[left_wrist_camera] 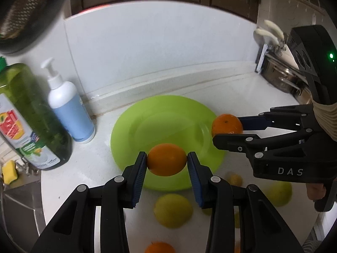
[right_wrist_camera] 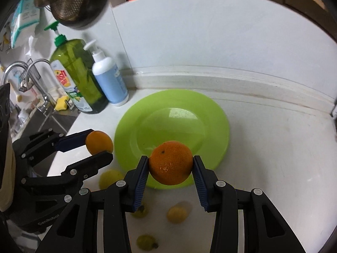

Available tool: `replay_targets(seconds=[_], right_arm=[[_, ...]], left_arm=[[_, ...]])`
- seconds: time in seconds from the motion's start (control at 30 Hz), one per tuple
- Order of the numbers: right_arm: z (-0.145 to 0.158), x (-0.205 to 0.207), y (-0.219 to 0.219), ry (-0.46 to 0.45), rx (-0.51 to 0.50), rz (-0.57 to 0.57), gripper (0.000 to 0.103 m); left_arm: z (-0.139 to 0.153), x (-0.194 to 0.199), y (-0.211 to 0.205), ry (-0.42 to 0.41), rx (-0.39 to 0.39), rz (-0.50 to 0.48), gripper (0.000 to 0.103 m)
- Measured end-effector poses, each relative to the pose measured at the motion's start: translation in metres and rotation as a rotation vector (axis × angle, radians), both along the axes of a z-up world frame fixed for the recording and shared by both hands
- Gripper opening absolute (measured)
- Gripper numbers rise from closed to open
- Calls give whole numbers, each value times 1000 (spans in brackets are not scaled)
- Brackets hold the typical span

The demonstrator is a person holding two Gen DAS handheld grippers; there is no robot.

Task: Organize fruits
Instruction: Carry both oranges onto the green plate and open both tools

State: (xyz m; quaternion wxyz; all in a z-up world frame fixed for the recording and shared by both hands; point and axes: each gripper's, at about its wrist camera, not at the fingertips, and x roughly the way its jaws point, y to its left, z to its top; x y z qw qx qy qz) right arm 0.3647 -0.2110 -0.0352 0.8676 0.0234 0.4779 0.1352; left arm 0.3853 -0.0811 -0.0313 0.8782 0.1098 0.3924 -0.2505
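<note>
A lime-green plate [left_wrist_camera: 134,126] [right_wrist_camera: 210,113] lies empty on the white counter. My left gripper [left_wrist_camera: 167,160] is shut on an orange [left_wrist_camera: 167,159] and holds it over the plate's near rim; it shows in the right wrist view [right_wrist_camera: 99,144] left of the plate. My right gripper [right_wrist_camera: 171,162] is shut on another orange [right_wrist_camera: 171,162] above the plate's near edge; in the left wrist view it [left_wrist_camera: 227,127] holds that orange [left_wrist_camera: 226,124] at the plate's right rim.
Yellow-green fruits [left_wrist_camera: 172,209] [right_wrist_camera: 176,214] and a further orange [left_wrist_camera: 159,247] lie on the counter under the grippers. A green detergent bottle [right_wrist_camera: 78,73] and a white-blue pump bottle [right_wrist_camera: 110,80] stand left of the plate. A sink with taps [right_wrist_camera: 31,80] is at left; a utensil rack [left_wrist_camera: 280,71] at right.
</note>
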Motion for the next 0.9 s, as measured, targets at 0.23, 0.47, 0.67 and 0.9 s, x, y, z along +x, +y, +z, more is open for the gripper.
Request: replay_targets(seconds=[0.23,0.47,0.67,0.9], right_arm=[[-24,31,-1,70,-27,32,43],[-42,44,3,110,-57,62,43],[-53,50,5,142,-54,67,43],[-61,54,6,169,-58,68,43]], left_arm=[[-24,31,-8,55,45,-12,39],[-43,48,-13,108,69,-17,39],[-52,55,-16,148,75,-26,39],[-61,58,-18,177,85,-34,39]])
